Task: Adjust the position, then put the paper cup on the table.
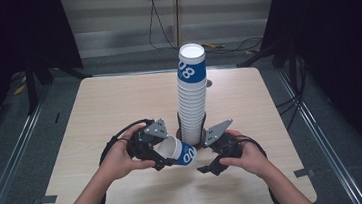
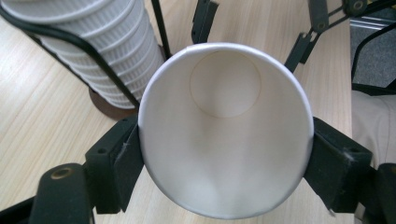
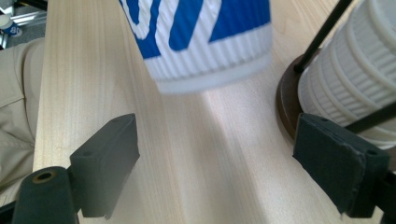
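Observation:
A single blue-and-white paper cup [image 1: 177,151] lies on its side just above the table, its open mouth [image 2: 224,130] facing my left gripper [image 1: 160,156]. In the left gripper view, that gripper [image 2: 225,156] is shut on the cup, with a black pad pressing each side of the rim. My right gripper [image 1: 206,160] sits to the right of the cup's base [image 3: 205,51]. It [image 3: 224,161] is open, with bare table between its pads and the cup base a little beyond them. A tall stack of the same cups [image 1: 192,93] stands upright just behind both grippers.
The stack sits in a black wire holder [image 2: 93,51] on a round brown base [image 3: 286,100]. The pale wooden table [image 1: 114,103] has a small hole [image 1: 209,83] behind the stack. Dark floor, rails and cables surround the table. The person's trouser leg [image 3: 16,93] is near the front edge.

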The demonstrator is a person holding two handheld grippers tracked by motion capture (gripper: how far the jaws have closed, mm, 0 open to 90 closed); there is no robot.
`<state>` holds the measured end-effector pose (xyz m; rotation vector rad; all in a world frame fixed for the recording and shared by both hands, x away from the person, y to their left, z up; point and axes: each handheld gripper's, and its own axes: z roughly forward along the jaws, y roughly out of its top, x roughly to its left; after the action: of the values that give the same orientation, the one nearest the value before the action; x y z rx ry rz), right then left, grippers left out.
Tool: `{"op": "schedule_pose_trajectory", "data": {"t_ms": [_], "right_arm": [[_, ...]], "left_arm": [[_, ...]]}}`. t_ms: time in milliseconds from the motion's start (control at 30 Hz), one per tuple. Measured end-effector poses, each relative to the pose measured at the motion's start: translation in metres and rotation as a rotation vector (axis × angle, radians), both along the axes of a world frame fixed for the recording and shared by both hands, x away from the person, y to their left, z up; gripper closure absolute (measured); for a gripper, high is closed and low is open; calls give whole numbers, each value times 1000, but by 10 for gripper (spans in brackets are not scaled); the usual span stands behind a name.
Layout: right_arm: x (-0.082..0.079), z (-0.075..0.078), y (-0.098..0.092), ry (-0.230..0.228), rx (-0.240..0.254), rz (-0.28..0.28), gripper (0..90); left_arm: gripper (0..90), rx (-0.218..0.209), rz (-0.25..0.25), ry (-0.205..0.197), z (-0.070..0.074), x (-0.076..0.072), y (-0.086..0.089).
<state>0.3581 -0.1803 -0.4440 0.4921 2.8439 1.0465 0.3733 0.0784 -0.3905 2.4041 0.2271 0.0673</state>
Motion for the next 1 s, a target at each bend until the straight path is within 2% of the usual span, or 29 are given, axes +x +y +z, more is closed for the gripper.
{"op": "schedule_pose_trajectory", "data": {"t_ms": [167,233,533,600,700,767,1000], "right_arm": [[-2,-1,-5,2,-2,-22,129],[-3,-1,-7,2,-3,-30,130],[-7,0,-13,-3,1,-36,129],[-6,0,-13,3,3,-34,129],[-6,-1,-13,0,-5,-32,129],[-7,-1,-13,1,-3,-32,130],[-8,-4,-15,8,8,-39,129]], "left_arm": [[210,27,8,2,0,2,5],[210,47,10,17,1,2,6],[209,95,15,26,1,6,14],[208,133,18,25,0,6,15],[208,151,31,38,0,7,17],[209,169,16,30,1,9,19],[207,212,22,37,4,10,23]]}}
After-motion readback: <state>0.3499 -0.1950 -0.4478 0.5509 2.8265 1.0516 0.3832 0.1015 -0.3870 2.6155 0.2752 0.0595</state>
